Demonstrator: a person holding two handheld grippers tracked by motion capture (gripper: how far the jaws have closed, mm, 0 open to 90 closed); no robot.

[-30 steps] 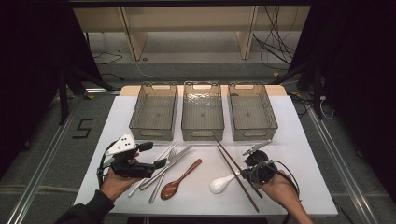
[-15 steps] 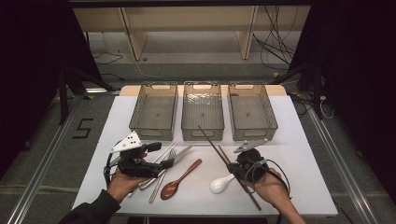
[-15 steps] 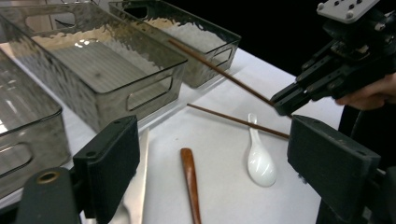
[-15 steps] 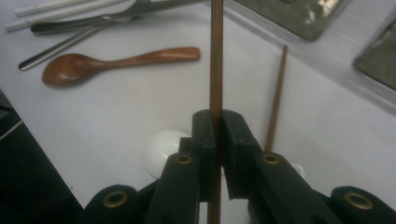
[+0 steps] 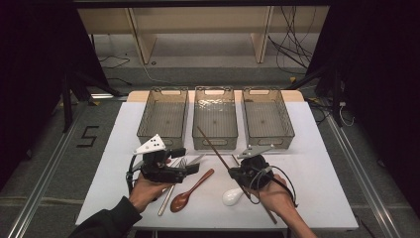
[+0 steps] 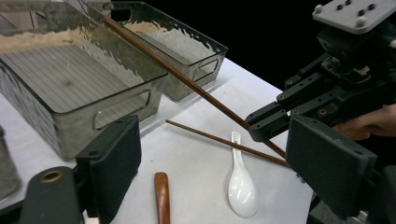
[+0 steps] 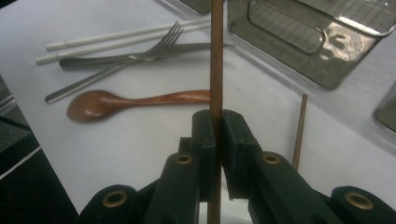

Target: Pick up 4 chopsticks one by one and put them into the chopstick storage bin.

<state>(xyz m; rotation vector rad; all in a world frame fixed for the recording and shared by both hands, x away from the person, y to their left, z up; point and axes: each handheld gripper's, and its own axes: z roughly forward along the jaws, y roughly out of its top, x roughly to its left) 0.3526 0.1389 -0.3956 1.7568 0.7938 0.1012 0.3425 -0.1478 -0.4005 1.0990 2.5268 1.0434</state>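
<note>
Right gripper (image 7: 215,122): jaws clamped on one brown chopstick (image 5: 214,147), raised and slanting toward the middle bin (image 5: 214,119), apparently for sorting. Its mate (image 6: 224,142) lies on the bench (image 5: 317,168). Left gripper (image 6: 219,163): jaws wide apart, empty, above the wooden spoon (image 5: 190,192).

The held chopstick (image 7: 216,56) looks like reddish-brown wood, smooth and matt; its mate (image 6: 224,142) on the table matches. The wooden spoon (image 7: 126,102) has a warmer, lightly polished sheen. The soup spoon (image 6: 241,184) is white and glossy — ceramic by its look. The fork (image 7: 154,49) is brushed grey metal. The bins (image 6: 74,79) are smoky translucent plastic with ribbed floors — the jaw pads (image 7: 205,140) are matt black.
</note>
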